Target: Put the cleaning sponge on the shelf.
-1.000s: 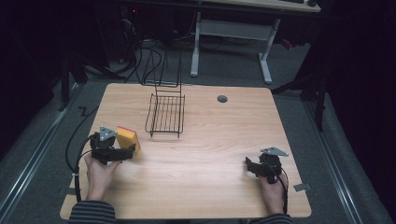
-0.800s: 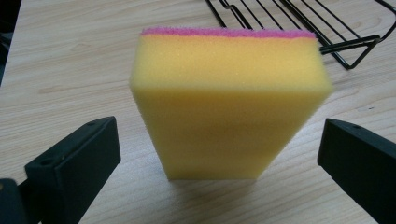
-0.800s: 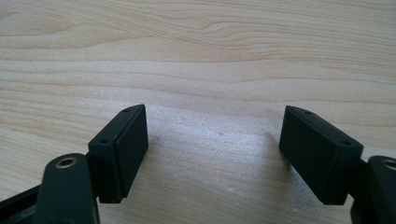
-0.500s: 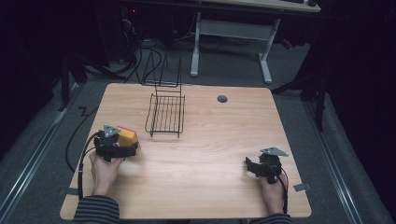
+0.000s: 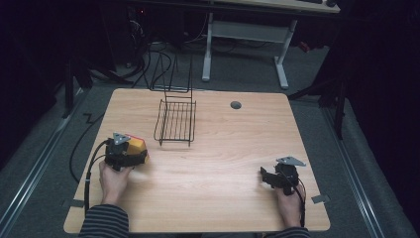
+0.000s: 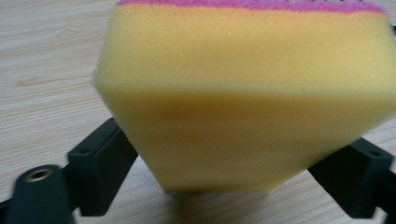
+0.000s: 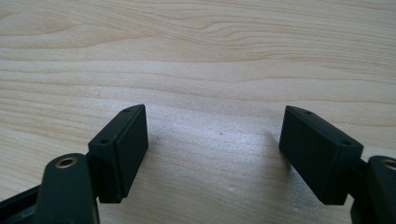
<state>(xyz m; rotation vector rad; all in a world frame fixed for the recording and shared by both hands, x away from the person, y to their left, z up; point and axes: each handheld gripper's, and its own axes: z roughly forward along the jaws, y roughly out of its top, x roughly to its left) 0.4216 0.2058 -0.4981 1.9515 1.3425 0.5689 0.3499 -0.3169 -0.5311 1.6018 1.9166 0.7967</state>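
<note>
left gripper point(image 5: 130, 153) jaws just closing on sponge point(image 6: 243, 93), pinching it | right gripper point(image 7: 212, 154) released, idle near-right | squeeze evenly, lift straight toward wire rack point(image 5: 176, 121)

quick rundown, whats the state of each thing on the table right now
sponge: yellow with a pink top, pinched between the left jaws, squeezed in at the bottom
left gripper: jaws have just been closing, now shut on the sponge
right gripper: jaws open, nothing between them
wire rack: empty, standing on the table
</note>
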